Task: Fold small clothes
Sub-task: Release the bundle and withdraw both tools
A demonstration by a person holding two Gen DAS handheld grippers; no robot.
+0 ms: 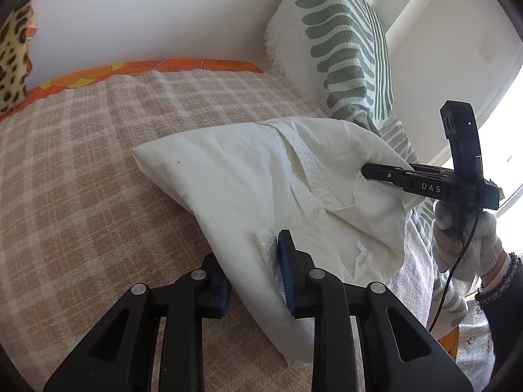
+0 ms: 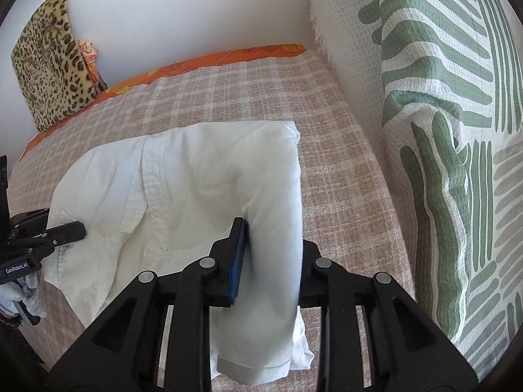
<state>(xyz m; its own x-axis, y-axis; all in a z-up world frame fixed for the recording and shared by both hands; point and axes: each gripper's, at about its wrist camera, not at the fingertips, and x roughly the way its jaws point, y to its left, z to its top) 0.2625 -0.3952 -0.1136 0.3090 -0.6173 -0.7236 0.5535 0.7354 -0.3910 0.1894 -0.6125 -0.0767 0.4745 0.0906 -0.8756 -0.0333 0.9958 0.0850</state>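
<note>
A white shirt (image 2: 183, 196) lies on the plaid-covered bed (image 2: 333, 170).

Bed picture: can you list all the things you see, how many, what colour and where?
shirt: one, white, on the bed, gripped at both ends
plaid blanket: one, pink and cream, covering the bed
orange sheet: one, orange flowered, along the wall edge
leopard pillow: one, tan with dark spots, far corner against the wall
leaf throw: one, white and green, draped at the right
left tool: one, black with blue pads, shut on shirt
right tool: one, black with blue pads, shut on shirt
gloved hand: one, grey-white, holding the right tool
</note>
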